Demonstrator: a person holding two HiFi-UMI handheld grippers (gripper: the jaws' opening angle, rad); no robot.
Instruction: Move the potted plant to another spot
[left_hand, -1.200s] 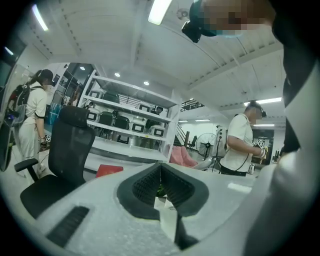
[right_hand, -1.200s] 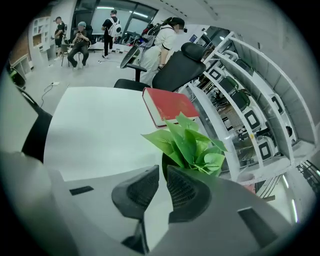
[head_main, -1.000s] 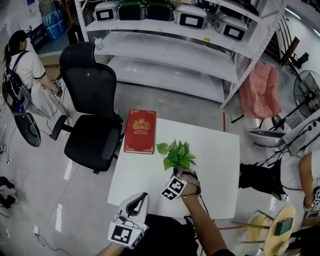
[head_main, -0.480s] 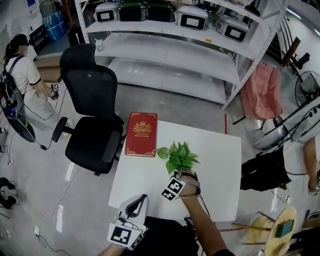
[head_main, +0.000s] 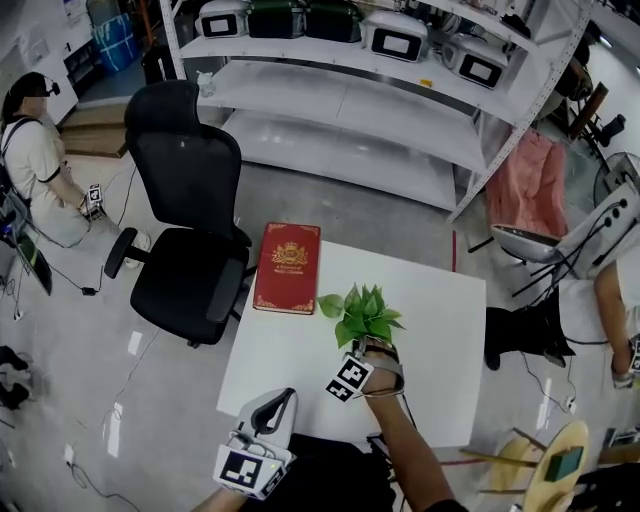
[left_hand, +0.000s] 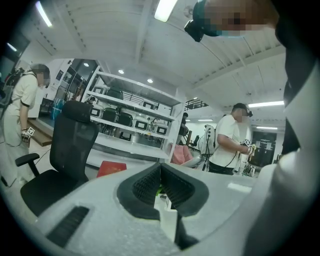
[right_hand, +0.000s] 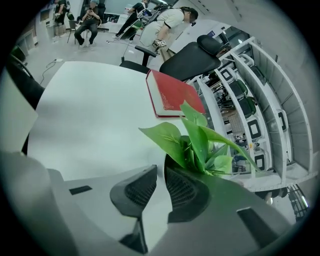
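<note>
The potted plant (head_main: 365, 315) has broad green leaves and stands near the middle of the white table (head_main: 290, 350). My right gripper (head_main: 360, 346) reaches it from the near side. In the right gripper view the leaves (right_hand: 200, 140) rise just behind the right jaw, and the jaws (right_hand: 160, 167) are closed to a thin slit at the pot's rim. The pot itself is mostly hidden. My left gripper (head_main: 283, 398) hangs at the table's near edge, jaws together and empty (left_hand: 160, 167).
A red book (head_main: 288, 268) lies at the table's far left corner. A black office chair (head_main: 190, 230) stands left of the table. White shelving (head_main: 350, 100) runs behind it. A person (head_main: 35, 150) sits at far left, and another sits at right.
The plant and both grippers keep their places on the table. Only the head camera has shifted slightly, and the person at far left has moved.
</note>
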